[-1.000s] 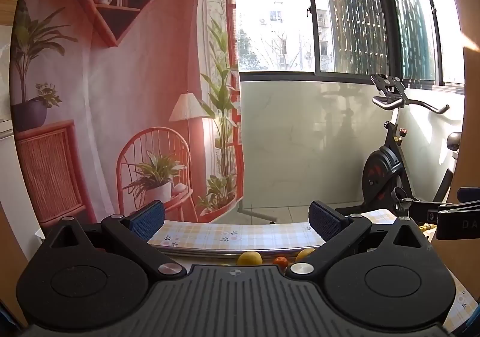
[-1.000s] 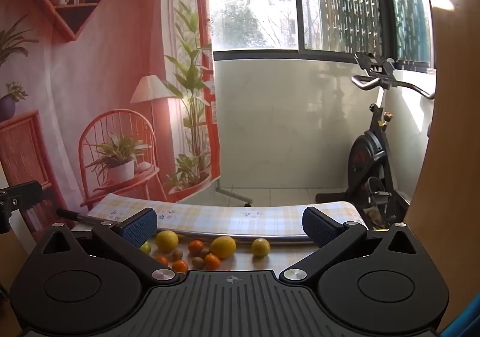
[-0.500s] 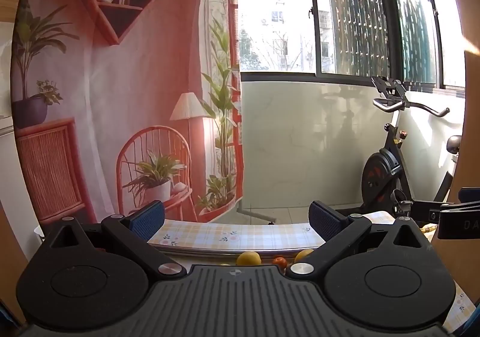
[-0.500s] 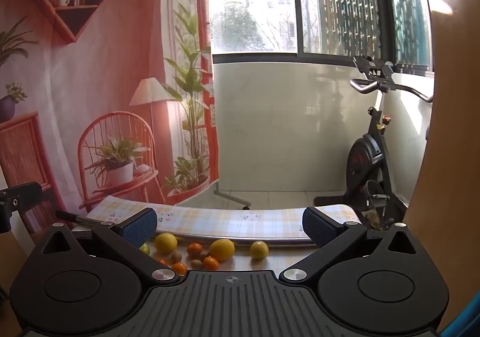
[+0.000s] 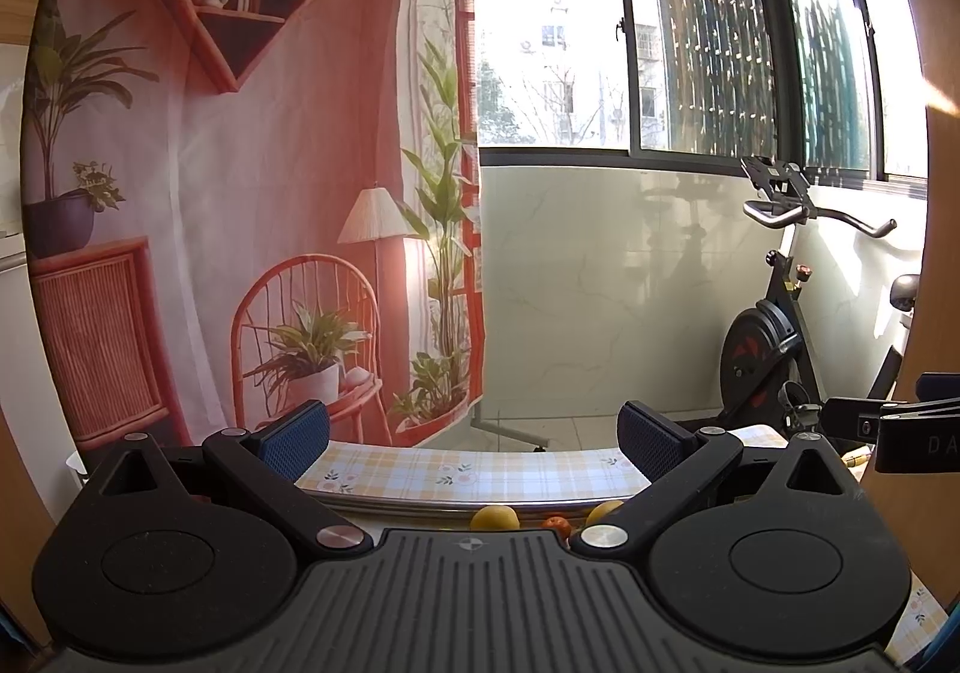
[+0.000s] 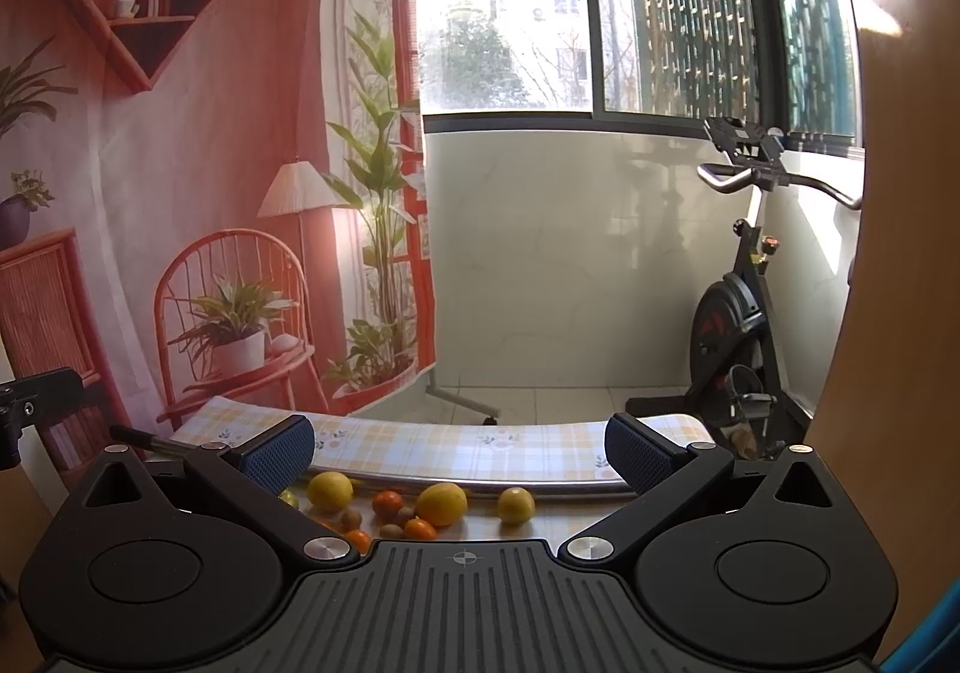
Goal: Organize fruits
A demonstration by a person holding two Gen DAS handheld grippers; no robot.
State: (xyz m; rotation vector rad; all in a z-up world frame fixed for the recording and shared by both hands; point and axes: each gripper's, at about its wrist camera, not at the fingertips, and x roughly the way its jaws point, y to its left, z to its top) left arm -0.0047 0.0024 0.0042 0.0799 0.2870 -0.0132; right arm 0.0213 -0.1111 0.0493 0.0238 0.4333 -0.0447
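While both tools hover level above the tabletop edge, the scene reads as follows, nearest first.

Left gripper (image 5: 474, 436): fingers spread wide apart, blue pads facing each other, nothing between them.

Right gripper (image 6: 459, 448): fingers likewise wide apart and holding nothing; its tip also shows at the right edge of the left wrist view.

Fruits: loose on the tabletop (image 6: 558, 520) just beyond the right gripper's body, none touched by either tool.

Lemons: one large lemon (image 6: 442, 504) in the middle of the group, a rounder one (image 6: 329, 490) to its left, a smaller one (image 6: 515, 504) apart to its right.

Oranges: small orange (image 6: 387, 503) between the two bigger lemons, another (image 6: 419, 529) nearer the camera.

Brown fruits: small brown fruits (image 6: 351, 519) among the oranges, kind unclear.

Checked cloth (image 6: 456, 448): yellow plaid, behind the fruit, along a curved metal rim.

Backdrop (image 6: 198, 163): printed pink room scene hanging at left.

Exercise bike (image 6: 738, 313): standing at right below the window (image 6: 600, 1).
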